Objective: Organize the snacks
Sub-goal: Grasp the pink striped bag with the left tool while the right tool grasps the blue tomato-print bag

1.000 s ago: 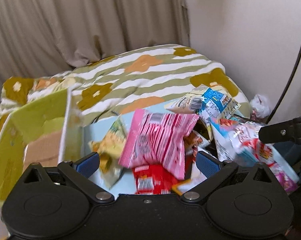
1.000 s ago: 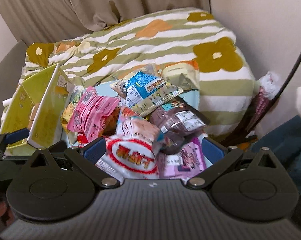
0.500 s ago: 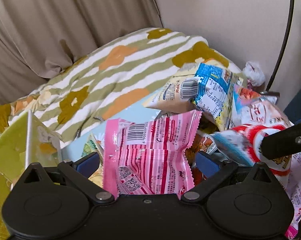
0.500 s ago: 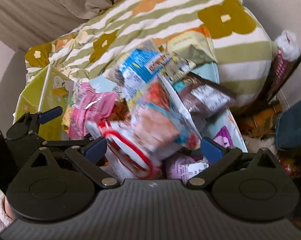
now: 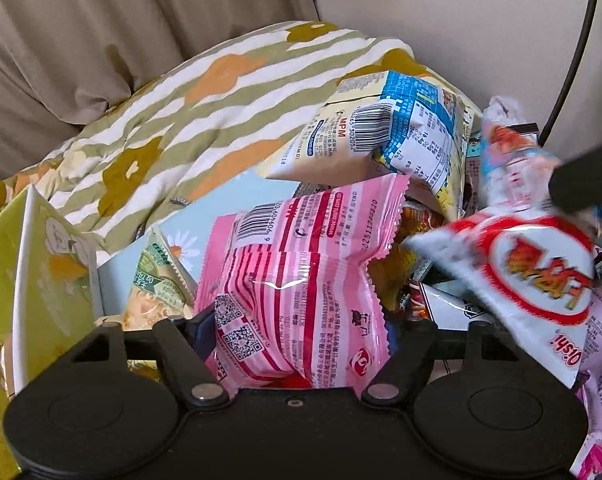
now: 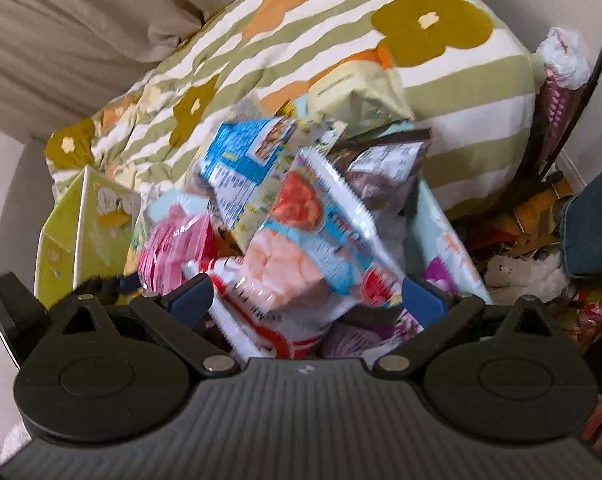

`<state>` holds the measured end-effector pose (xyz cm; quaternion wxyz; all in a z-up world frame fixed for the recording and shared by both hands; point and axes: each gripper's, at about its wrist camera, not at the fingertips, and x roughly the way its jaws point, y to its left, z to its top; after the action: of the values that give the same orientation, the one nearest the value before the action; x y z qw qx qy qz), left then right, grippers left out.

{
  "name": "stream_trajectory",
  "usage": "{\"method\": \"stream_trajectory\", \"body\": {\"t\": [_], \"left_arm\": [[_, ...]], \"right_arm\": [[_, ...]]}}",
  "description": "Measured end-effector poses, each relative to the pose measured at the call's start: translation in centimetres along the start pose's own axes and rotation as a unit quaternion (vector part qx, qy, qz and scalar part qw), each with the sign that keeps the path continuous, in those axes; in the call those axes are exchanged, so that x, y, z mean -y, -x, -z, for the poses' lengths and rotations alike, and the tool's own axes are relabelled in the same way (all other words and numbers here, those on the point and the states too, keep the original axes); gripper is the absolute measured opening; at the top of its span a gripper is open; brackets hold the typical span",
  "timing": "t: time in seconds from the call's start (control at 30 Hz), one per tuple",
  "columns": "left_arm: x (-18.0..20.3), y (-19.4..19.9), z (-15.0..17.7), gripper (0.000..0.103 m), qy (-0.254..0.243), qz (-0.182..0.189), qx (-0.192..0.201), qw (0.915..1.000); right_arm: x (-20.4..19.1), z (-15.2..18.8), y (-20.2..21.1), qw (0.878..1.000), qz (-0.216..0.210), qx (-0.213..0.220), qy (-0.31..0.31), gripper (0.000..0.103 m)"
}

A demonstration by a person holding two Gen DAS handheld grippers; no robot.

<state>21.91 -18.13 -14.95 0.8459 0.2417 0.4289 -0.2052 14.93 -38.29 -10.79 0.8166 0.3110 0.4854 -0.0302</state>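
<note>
A pile of snack bags fills a light blue box (image 5: pixel 205 216) on a bed. In the left wrist view a pink striped bag (image 5: pixel 297 272) stands between the fingers of my left gripper (image 5: pixel 301 328). The jaws are closing and both pads touch the bag's creased sides. To its right lies a blurred white and red bag (image 5: pixel 541 272), under a black finger of the right gripper (image 5: pixel 581 184). In the right wrist view my right gripper (image 6: pixel 307 300) stands wide over the pile, with a shrimp-print bag (image 6: pixel 313 240) and the white and red bag (image 6: pixel 261 320) between its fingers.
A yellow-green carton (image 5: pixel 41 280) stands open left of the box. A blue and yellow bag (image 5: pixel 401 136) tops the pile's far side. A striped flowered quilt (image 5: pixel 201 112) lies behind, under beige curtains. Clutter and a blue-clad leg (image 6: pixel 593 232) sit at the right.
My left gripper came down onto the pink bag and its fingers drew in against it. My right gripper sank over the pile and rolled, and the white and red bag shifted.
</note>
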Motion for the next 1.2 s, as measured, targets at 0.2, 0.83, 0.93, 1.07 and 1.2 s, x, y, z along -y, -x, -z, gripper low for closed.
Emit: {"method": "stream_trajectory", "body": {"t": [0.2, 0.83, 0.93, 1.07, 1.2], "left_arm": [[-0.1, 0.3, 0.0, 0.075, 0.006, 0.0, 0.002, 1.0], [0.2, 1.4, 0.0, 0.074, 0.03, -0.013, 0.004, 0.9995], [0.4, 1.9, 0.0, 0.074, 0.032, -0.018, 0.006, 0.9993], [0.5, 2.7, 0.1, 0.074, 0.034, -0.024, 0.01, 0.9991], [0.6, 4.0, 0.2, 0.074, 0.038, -0.032, 0.019, 0.9986]], "right_arm": [[0.5, -2.1, -0.9, 0.997, -0.004, 0.0, 0.075, 0.103], [0.5, -3.1, -4.7, 0.981, -0.124, -0.101, 0.106, 0.094], [0.7, -2.8, -4.2, 0.982, -0.108, -0.099, 0.121, 0.083], [0.6, -2.5, -3.3, 0.981, -0.102, -0.095, 0.132, 0.078], [0.1, -2.4, -2.3, 0.982, -0.102, -0.085, 0.137, 0.076]]}}
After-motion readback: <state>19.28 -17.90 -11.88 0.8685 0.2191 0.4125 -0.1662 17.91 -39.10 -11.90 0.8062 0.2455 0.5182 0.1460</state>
